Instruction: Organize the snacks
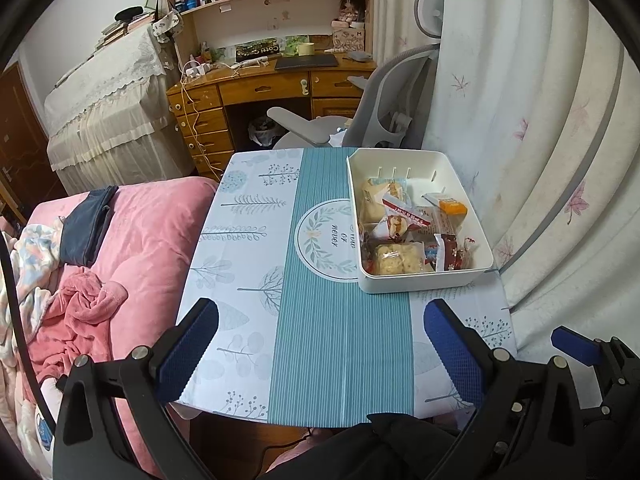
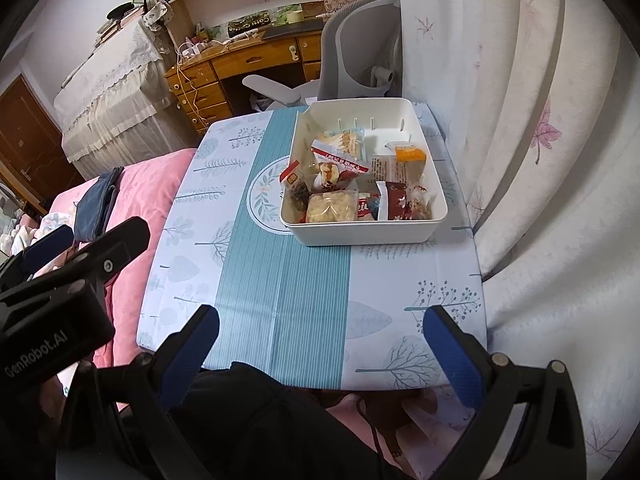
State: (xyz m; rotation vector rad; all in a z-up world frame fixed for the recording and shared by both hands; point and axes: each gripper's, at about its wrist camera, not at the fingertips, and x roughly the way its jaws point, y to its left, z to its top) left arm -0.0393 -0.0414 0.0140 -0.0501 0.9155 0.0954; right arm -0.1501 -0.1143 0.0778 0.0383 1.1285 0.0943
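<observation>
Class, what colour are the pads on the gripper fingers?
Blue, on black frames; the pads show best in the left wrist view.

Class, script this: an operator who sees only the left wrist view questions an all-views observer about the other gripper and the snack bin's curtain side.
Operator: I see just one blue pad at my right edge. Is that gripper open?
Observer: Yes. The right wrist view shows the right gripper with both fingers wide apart and nothing between them.
Operator: Does the white bin touch the curtain?
Observer: No. From the right wrist, a strip of tablecloth lies between them.
</observation>
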